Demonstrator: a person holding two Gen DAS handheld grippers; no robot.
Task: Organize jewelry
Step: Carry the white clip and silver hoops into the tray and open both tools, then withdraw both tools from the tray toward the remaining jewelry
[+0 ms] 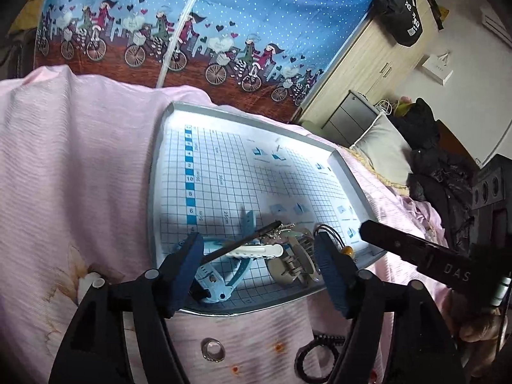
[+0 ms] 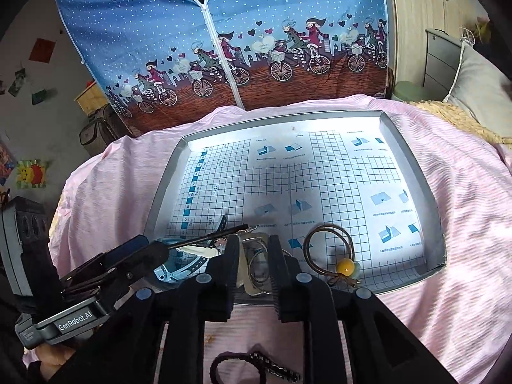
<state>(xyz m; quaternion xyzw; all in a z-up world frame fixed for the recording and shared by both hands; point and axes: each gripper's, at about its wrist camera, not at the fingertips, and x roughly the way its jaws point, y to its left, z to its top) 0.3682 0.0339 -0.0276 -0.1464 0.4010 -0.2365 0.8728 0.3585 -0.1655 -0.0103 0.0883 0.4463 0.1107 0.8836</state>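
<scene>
A grey-rimmed tray [image 1: 159, 147] [image 2: 414, 163] lined with grid paper lies on a pink bedsheet. Piled at its near edge are a light blue watch [image 1: 211, 283], a white hair clip [image 1: 256, 252], a silver clip [image 1: 289, 264] [image 2: 256, 260] and a thin black stick [image 1: 243, 240] [image 2: 208, 236]. A brown hair tie with a yellow bead [image 2: 345, 267] lies to their right. My left gripper [image 1: 260, 273] is wide open, straddling the pile. My right gripper [image 2: 256, 272] hovers over the tray's near edge, open a little, holding nothing. A silver ring [image 1: 212, 349] and a black hair tie [image 1: 315, 363] [image 2: 256, 368] rest on the sheet outside the tray.
A blue fabric wardrobe [image 2: 224, 32] printed with bicycles stands behind the bed. A grey pillow [image 1: 384, 150], dark clothes [image 1: 435, 166] and a wooden cabinet [image 1: 368, 60] are to the right. Most of the tray's far part holds only the paper.
</scene>
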